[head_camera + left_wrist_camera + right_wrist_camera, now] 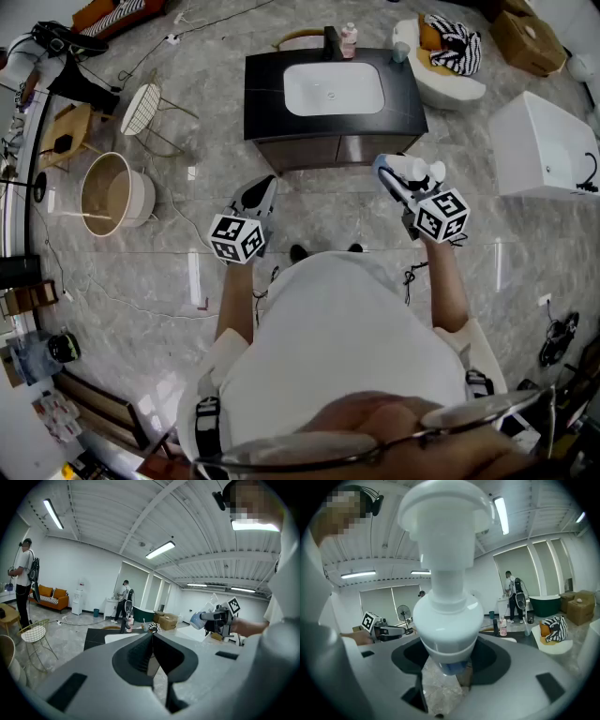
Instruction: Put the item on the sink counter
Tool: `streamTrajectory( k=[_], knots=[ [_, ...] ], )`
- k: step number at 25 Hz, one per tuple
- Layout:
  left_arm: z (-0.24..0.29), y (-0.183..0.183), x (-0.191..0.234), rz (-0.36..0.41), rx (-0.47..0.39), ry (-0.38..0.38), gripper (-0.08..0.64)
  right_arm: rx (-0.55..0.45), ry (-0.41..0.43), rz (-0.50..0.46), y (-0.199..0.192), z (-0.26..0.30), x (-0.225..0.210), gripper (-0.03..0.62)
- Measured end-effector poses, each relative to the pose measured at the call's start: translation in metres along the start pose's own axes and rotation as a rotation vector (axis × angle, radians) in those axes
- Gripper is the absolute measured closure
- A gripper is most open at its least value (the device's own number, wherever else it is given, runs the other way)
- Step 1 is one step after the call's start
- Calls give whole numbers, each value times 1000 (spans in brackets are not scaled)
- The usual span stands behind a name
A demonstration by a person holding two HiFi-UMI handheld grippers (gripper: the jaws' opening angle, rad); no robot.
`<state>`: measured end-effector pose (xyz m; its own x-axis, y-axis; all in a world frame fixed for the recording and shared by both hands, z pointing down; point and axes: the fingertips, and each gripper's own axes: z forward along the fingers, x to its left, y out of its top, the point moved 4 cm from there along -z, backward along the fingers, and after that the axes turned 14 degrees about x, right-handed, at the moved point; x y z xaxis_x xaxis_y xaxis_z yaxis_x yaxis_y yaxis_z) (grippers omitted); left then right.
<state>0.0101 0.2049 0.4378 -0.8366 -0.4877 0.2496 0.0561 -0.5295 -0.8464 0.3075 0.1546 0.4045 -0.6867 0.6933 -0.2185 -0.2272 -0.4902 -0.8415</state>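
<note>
There it was: the right gripper (401, 180) had its jaws spread wide and clamped round the lower body of a white bottle (446, 611), a smooth plastic one with a broad cap, which stuck out in front of the jaws. The left gripper (152, 656) carried nothing, its jaws pressed together, held out level beside the other.

As for progress, I'd have called it about halfway. The item was picked up and in hand, but it was not yet on the sink counter (267, 89). The dark cabinet top with its white basin (333, 89) lay ahead of the person, with a strip of marble floor (187, 281) between them. By my reckoning, what remained was to bring the bottle over the dark top, set it down upright clear of the basin, and let go. A small pink bottle (349, 39) already stood at the back edge.

Writing? None I could read. The white bottle showed no label from where I stood, and the pink one was too small to make out.
</note>
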Motion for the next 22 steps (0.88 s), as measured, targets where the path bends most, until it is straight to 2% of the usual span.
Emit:
streamTrajectory(
  k=[13, 22],
  knots=[
    [0, 7, 4, -2, -25, 4, 555, 2, 6, -10, 5, 3, -2, 333],
    [-6, 1, 25, -14, -19, -2, 555, 4, -5, 30, 10, 19, 4, 334]
  ],
)
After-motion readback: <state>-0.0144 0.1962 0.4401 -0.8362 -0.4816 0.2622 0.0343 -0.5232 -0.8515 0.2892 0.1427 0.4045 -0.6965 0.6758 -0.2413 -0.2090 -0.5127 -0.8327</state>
